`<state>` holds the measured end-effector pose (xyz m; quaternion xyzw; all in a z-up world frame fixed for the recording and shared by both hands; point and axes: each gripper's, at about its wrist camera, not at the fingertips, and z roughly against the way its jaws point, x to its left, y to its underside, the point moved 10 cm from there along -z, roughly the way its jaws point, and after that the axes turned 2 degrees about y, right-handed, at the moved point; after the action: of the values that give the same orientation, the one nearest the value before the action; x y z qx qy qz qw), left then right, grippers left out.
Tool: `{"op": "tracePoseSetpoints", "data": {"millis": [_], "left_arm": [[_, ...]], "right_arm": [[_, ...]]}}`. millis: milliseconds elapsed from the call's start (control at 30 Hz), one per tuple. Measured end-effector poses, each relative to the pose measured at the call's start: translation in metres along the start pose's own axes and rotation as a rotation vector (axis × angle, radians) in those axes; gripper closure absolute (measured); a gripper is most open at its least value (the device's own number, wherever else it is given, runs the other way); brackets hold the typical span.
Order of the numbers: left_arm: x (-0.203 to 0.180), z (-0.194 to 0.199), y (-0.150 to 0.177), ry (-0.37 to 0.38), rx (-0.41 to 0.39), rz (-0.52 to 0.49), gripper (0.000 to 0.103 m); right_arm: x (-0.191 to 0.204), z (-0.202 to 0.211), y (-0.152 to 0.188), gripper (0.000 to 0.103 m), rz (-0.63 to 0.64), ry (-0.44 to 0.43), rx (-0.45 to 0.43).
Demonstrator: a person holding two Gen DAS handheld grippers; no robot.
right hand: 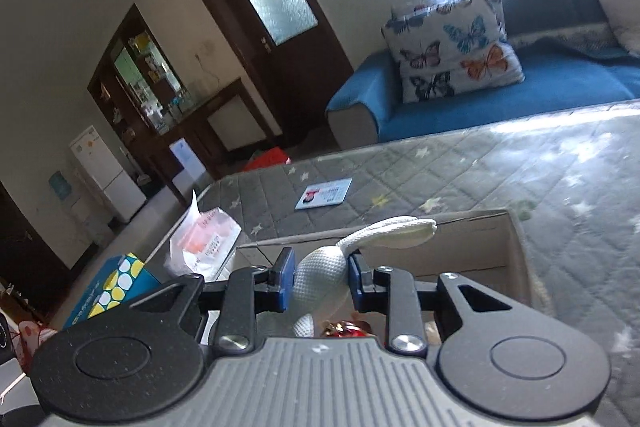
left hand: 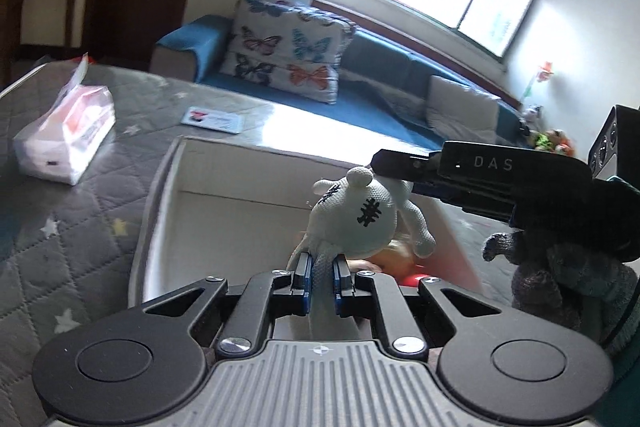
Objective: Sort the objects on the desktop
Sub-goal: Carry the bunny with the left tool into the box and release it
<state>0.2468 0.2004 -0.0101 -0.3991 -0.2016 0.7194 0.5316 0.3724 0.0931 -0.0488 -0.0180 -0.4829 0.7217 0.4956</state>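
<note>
We held a white knitted plush toy (left hand: 360,215) above an open cardboard box (left hand: 168,187), which sat on a grey quilted worktop (left hand: 60,227) patterned with stars. In the left wrist view the toy filled the centre of the frame, its round head bearing black stitched marks. The left tongs (left hand: 322,273) were nearly closed, their blue pads pinching a thin limb or tail at the toy's lower end.

In the right wrist view the right tongs (right hand: 320,279) sat at lower centre, closed about halfway onto a thicker part of the same toy (right hand: 320,275), with a long white ear or limb trailing towards the upper right. From the left wrist view, the right tongs' black body entered from the right edge, touching the toy's far side.

We judged the toy to be light, soft and squashy, neither fragile nor slippery, as the knit gave good grip. The body seemed the surest place to hold; the thin limb would stretch and let the toy swing.

Something red and shiny (right hand: 348,329) lay inside the box beneath the toy, but we could not tell what it was. A tissue pack (left hand: 66,139) rested at the left of the frame, and a small card (left hand: 212,120) lay beyond the box.
</note>
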Motion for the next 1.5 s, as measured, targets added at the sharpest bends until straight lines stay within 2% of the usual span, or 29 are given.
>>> {"op": "tracePoseSetpoints", "data": {"millis": [200,567,767,1033,1167,1500], "left_arm": [[0.022,-0.011,0.004,-0.044,0.035,0.027,0.089],[0.024,-0.007,0.013,-0.086,0.045,0.033,0.082],[0.024,-0.002,0.013,-0.100,0.037,0.030,0.081],[0.004,0.010,0.016,-0.084,0.022,-0.006,0.080],[-0.011,0.015,0.023,-0.072,0.022,-0.033,0.080],[-0.059,0.019,0.048,-0.027,0.041,-0.099,0.076]], "right_arm": [[0.004,-0.029,0.010,0.071,0.004,0.007,0.069],[0.007,-0.026,0.022,0.058,0.040,0.025,0.104],[0.013,-0.018,0.022,0.058,0.058,0.015,0.105],[0.018,0.011,0.027,0.058,0.094,0.007,0.090],[0.014,0.036,0.031,0.054,0.123,0.023,0.078],[-0.017,0.097,0.055,0.053,0.156,0.082,0.052]]}}
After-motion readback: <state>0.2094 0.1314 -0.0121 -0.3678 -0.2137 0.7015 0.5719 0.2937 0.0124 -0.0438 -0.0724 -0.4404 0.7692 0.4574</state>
